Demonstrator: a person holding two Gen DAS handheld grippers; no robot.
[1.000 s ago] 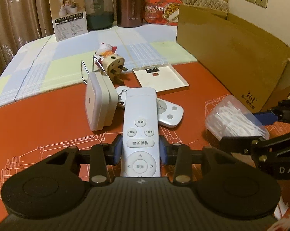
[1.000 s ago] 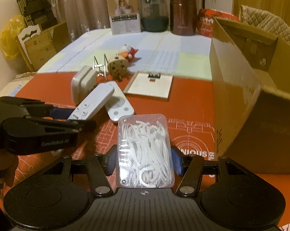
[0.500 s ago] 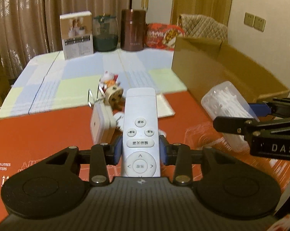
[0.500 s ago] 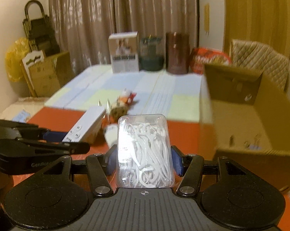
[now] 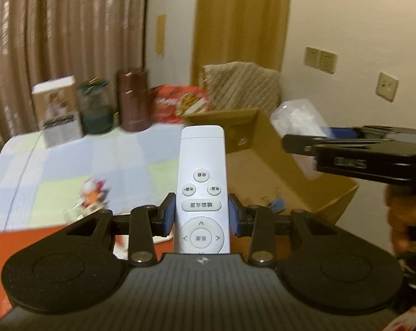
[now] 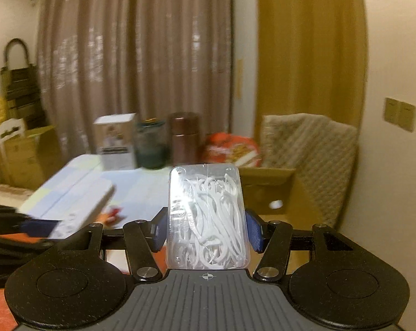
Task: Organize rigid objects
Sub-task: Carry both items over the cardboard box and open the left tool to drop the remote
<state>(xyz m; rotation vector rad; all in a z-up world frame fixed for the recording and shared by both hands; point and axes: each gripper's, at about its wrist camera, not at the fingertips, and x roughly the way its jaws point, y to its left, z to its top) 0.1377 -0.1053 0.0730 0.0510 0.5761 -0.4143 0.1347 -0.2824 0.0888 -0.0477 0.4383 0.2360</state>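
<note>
**Both Items Held Aloft, Box Ahead**

Left gripper (image 5: 202, 216) is clamped across the white remote (image 5: 202, 190) at its lower third; rigid, light, smooth-sided, so liable to slip. Right gripper (image 6: 207, 233) is clamped on the clear floss-pick case (image 6: 207, 218); thin plastic, judged crushable, best held by its long edges. Beyond stands the open cardboard box (image 5: 277, 171).
</note>
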